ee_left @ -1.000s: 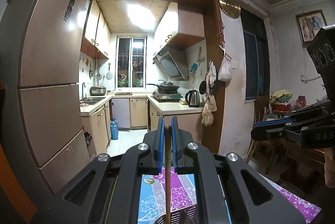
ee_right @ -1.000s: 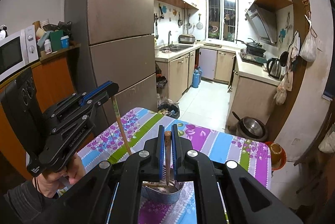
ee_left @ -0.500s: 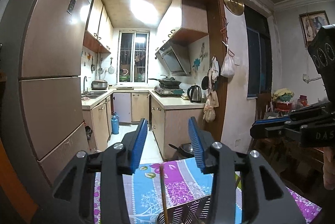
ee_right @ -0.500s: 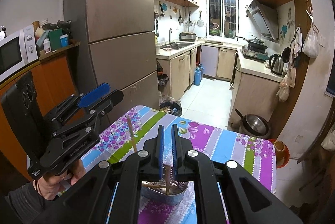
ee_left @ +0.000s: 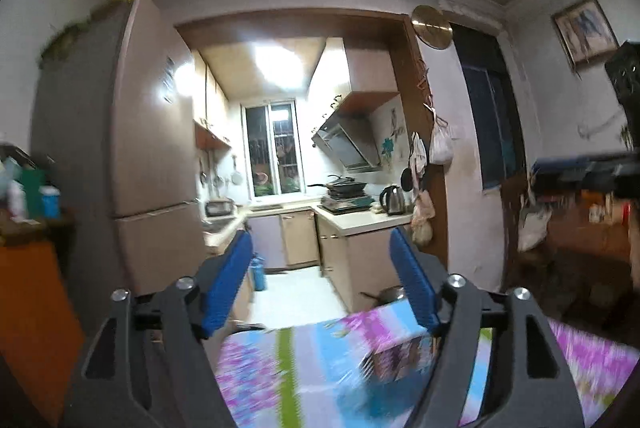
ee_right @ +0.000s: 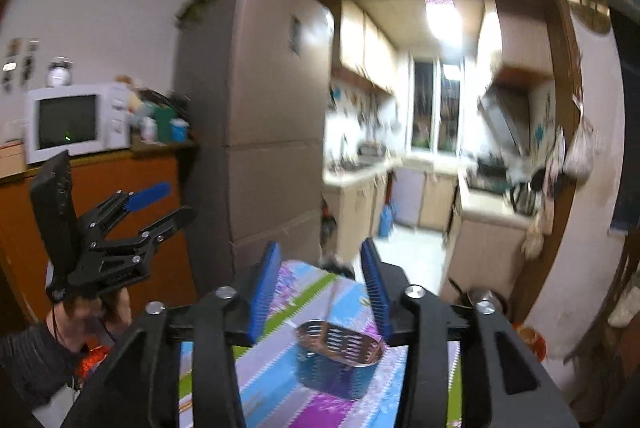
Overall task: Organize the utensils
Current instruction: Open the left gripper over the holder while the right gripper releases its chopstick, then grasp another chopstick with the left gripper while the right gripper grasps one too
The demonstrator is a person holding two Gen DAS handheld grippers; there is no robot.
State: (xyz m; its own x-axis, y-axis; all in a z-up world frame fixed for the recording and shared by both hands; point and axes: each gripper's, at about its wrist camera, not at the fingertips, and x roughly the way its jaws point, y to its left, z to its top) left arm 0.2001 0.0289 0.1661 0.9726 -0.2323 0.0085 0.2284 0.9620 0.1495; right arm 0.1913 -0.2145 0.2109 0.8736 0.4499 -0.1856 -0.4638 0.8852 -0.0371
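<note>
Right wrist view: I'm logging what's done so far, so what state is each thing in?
Left gripper: jaws opening, nothing between them.
Right gripper: jaws opening, nothing between them.
Metal holder: upright on the tablecloth, a stick leaning inside.

Both grippers are pulling back from the metal utensil holder (ee_right: 340,360), the left gripper (ee_left: 320,280) and right gripper (ee_right: 320,284) opening with nothing between their fingers, chopsticks released a second earlier now standing in the holder
</note>
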